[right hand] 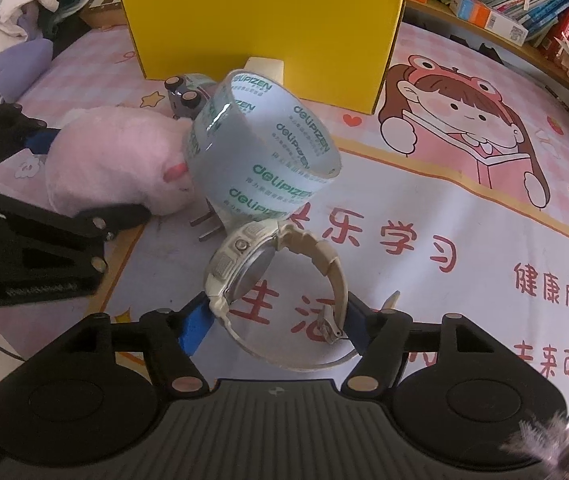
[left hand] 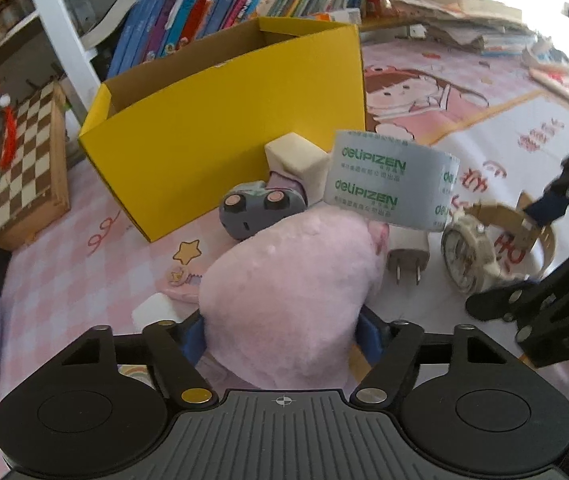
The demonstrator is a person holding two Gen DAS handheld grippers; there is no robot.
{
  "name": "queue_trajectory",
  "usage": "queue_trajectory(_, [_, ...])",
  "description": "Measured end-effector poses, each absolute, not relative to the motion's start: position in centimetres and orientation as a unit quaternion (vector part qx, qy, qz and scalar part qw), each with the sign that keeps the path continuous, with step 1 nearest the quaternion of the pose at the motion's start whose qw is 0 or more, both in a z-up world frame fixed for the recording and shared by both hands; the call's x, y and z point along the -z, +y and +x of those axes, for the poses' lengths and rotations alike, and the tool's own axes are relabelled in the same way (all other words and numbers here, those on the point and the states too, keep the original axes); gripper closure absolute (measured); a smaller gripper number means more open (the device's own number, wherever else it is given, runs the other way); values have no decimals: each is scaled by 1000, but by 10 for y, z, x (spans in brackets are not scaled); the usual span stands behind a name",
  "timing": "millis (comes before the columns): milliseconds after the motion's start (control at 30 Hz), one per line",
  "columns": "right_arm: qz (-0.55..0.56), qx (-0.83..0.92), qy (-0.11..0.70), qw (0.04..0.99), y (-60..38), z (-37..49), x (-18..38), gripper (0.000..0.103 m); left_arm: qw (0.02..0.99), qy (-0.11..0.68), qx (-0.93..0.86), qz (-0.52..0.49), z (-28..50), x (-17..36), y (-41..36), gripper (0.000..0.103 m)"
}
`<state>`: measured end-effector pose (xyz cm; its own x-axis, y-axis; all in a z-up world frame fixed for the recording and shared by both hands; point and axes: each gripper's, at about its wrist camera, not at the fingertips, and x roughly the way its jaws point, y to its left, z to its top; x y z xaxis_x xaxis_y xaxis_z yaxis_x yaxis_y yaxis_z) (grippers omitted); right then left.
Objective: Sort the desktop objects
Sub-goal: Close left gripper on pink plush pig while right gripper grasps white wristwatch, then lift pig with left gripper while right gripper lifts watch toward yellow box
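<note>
While clamped — watch [right hand: 280, 300] between right hand-held gripper [right hand: 276, 332] fingers.

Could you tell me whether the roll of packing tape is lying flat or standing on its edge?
On edge and tilted: the tape roll shows its hollow core sideways, leaning on the pink plush toy above the white plug.

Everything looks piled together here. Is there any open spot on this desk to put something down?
Yes: the mat right of the watch and tape roll, below the cartoon girl, is bare. It is crowded between the yellow box, pink plush, toy car and plug.
</note>
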<state>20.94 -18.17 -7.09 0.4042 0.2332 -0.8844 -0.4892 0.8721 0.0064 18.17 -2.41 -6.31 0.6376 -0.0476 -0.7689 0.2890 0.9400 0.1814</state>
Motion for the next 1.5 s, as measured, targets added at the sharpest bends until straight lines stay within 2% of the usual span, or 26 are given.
queue_trajectory(100, [-122,-222,503,826,-181,211,72,43,896,418,95,117,180,57,-16,36])
queue_trajectory(267, [-110,-230,496,830,-179,207,69,63,905,409,91,77,169,43,-8,37])
queue_trajectory(300, [-106,-230,498,830,-179,207,69,68,907,407,89,66,167,40,-7,37])
queue_trajectory(367, [-95,-231,499,830,-180,206,68,88,910,403,87,42,163,34,-2,37])
queue_trajectory(433, [-88,-228,494,834,-181,204,65,94,913,399,85,24,160,29,2,37])
queue_trajectory(700, [-71,-223,476,848,-183,192,53,95,921,382,75,-23,147,17,18,37])
queue_trajectory(1500, [-91,-237,426,868,-165,152,22,94,939,332,72,-54,106,-6,41,37])
